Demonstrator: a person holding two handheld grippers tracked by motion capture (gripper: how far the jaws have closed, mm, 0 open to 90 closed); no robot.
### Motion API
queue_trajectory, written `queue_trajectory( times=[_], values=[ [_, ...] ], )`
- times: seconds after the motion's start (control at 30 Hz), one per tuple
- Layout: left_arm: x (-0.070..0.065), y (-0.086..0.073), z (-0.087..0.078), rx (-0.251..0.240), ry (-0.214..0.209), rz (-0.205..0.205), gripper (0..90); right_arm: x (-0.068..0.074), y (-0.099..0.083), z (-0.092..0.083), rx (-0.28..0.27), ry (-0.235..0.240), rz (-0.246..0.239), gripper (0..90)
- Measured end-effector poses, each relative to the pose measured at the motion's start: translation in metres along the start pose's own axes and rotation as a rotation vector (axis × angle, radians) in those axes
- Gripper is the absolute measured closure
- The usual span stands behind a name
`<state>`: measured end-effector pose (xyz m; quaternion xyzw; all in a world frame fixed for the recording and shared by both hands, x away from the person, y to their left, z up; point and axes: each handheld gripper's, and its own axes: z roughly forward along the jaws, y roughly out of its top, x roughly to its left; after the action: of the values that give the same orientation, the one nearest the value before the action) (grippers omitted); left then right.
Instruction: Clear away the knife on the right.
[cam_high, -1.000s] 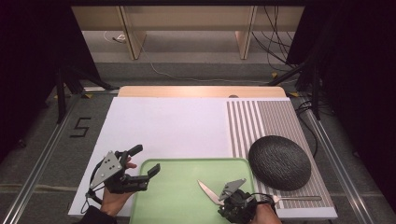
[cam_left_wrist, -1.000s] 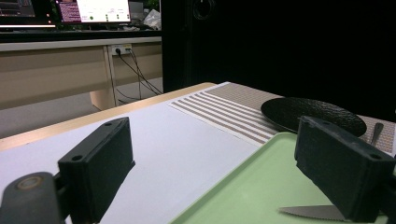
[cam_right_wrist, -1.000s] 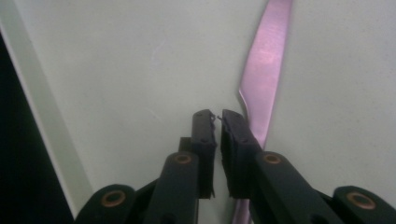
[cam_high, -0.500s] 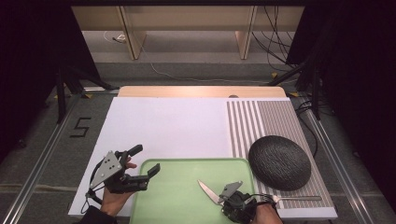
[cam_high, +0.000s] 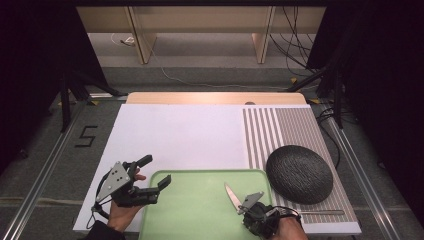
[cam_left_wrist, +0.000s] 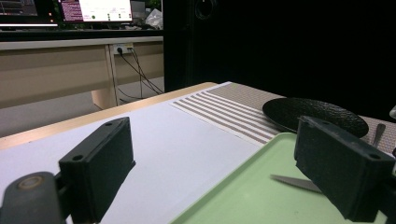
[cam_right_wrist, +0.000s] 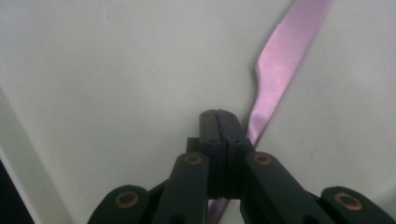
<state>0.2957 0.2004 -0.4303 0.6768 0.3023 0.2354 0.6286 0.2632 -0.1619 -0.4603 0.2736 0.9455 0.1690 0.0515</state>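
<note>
On the green tray (cam_high: 200, 200), the right gripper (cam_right_wrist: 218, 122) is pressed together beside the knife (cam_high: 231, 193), likely missing it; the left gripper (cam_high: 152, 172) waits spread at the tray's edge.

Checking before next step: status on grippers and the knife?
Left gripper open, empty, at the green tray's left edge. Right gripper fingers pressed shut over tray; knife runs beside and under them, grip unconfirmed. Nothing in the way.
</note>
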Motion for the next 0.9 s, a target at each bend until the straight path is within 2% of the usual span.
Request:
queue_trajectory(
  times=[0.2, 0.4, 0.73, 0.9],
  values=[
    [0.000, 0.000, 0.000, 0.001, 0.001, 0.001, 11.5, -0.007, -0.004, -0.002, 0.014, -0.006, 0.015, 90.0],
    [0.000, 0.000, 0.000, 0.001, 0.001, 0.001, 11.5, -0.013, -0.008, -0.004, 0.030, 0.013, 0.024, 90.0],
    [0.000, 0.000, 0.000, 0.000, 0.000, 0.002, 11.5, -0.026, -0.018, -0.009, 0.044, 0.029, 0.075, 90.0],
    [0.000, 0.000, 0.000, 0.000, 0.000, 0.002, 11.5, -0.030, -0.021, -0.011, 0.053, 0.037, 0.082, 90.0]
  ],
)
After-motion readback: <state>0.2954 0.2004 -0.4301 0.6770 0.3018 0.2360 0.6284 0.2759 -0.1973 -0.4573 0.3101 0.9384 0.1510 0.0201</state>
